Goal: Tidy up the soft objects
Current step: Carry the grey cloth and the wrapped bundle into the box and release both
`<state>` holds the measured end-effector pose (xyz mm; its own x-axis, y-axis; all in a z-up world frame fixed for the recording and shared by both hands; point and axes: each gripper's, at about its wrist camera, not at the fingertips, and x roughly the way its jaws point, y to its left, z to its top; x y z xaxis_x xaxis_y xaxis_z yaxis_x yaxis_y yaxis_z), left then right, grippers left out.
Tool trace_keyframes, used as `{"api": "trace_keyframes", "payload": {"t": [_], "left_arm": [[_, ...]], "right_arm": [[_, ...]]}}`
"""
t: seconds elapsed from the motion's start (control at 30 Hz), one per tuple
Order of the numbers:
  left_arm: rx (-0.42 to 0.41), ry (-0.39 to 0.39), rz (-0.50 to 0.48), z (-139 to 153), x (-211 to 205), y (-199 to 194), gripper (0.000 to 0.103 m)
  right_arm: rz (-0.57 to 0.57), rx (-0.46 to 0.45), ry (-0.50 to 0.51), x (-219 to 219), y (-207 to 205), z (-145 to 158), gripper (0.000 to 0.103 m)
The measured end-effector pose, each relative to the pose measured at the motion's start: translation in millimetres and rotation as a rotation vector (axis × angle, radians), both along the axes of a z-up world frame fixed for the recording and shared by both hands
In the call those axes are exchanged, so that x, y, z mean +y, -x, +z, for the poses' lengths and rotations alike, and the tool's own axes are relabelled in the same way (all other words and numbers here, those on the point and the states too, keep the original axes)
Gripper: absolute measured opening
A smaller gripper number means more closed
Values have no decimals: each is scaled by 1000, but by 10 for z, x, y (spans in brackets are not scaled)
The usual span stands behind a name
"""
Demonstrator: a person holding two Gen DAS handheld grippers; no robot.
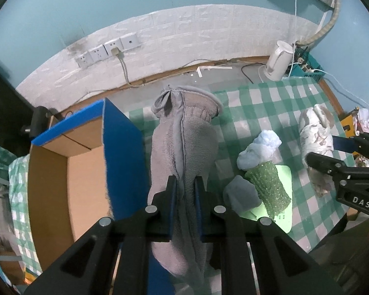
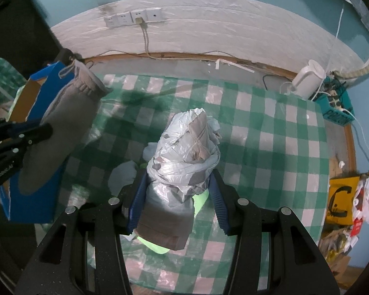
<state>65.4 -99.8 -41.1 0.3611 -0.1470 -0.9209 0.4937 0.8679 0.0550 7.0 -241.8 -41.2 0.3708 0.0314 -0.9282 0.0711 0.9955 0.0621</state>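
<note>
My left gripper is shut on a grey fleece pouch and holds it up beside the open blue cardboard box. The pouch also shows in the right wrist view, where the left gripper comes in from the left. My right gripper is shut on a bundle wrapped in white and grey plastic, lifted over the checked cloth. That bundle and the right gripper show at the right of the left wrist view.
On the green checked tablecloth lie a green glitter roll, a pale blue soft lump, a grey soft piece and a light green mat. A white kettle, a teal basket and wall sockets are at the back.
</note>
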Motion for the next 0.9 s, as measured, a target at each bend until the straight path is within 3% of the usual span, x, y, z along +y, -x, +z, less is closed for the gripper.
{"api": "trace_keyframes", "payload": {"t": [0.4,0.9], "left_arm": [[-70,38,18,415,249,104,13],[-128,92,109,692,835,139,12]], "right_arm": [[56,-35,-5,241,-100,246,50],[205,-74,-3,1010,-325,519,50]]}}
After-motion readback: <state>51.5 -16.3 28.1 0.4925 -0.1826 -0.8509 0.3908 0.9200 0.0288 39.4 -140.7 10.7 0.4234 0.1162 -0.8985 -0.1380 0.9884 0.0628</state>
